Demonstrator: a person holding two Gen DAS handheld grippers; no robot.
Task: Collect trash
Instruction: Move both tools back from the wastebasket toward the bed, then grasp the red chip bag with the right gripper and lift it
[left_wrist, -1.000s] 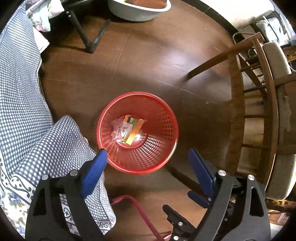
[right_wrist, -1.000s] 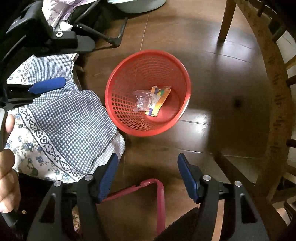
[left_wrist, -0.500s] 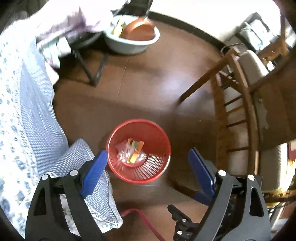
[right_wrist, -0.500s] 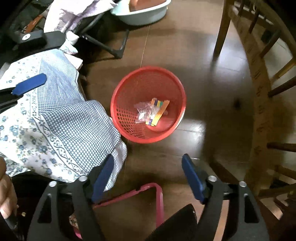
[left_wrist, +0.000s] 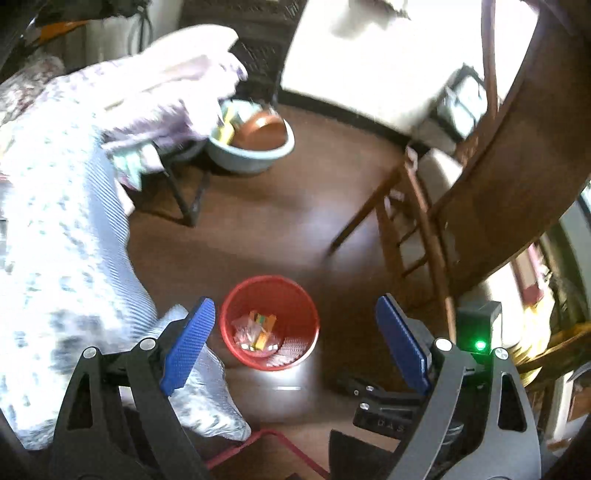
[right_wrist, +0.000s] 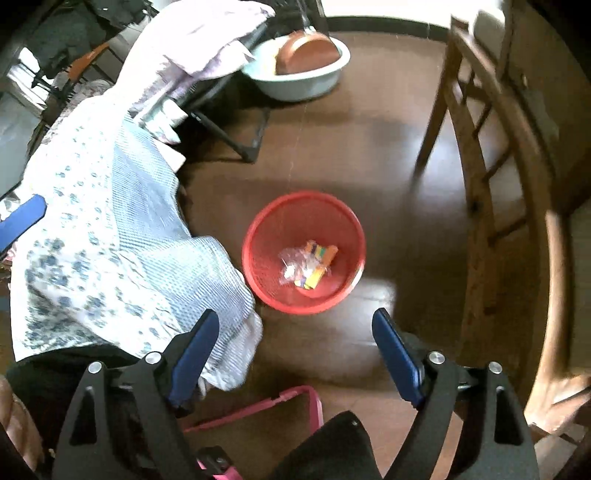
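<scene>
A red mesh wastebasket (left_wrist: 269, 321) stands upright on the dark wooden floor (left_wrist: 258, 229), a crumpled clear plastic wrapper (right_wrist: 295, 264) and some colourful paper strips (right_wrist: 319, 266) lying loose at its bottom, as both claws hang well above it with nothing between their blue pads. The left claw (left_wrist: 291, 347) stands wide and empty; the right claw (right_wrist: 295, 354) has just been opening and is likewise wide, with nothing held. The basket sits just beside the hanging corner of a blue-checked, flower-edged bedcover (right_wrist: 122, 258), and near the legs of a wooden chair (right_wrist: 476, 155); a pale basin (right_wrist: 299, 74) holding a brown bowl rests farther off on the floor. The trash in the basket looks feather-light: the wrapper is thin, soft and likely slippery, and would crush flat under the pads, so a pinch on a bunched fold would probably serve better than one on a smooth face; the strips appear thin and bendable, best taken across their narrow width. The basket itself seems a light, slightly springy plastic, and its rim is the natural place to take hold, though a one-sided grip could well tip it. Whether more litter remains elsewhere in the room cannot be told from these views.
</scene>
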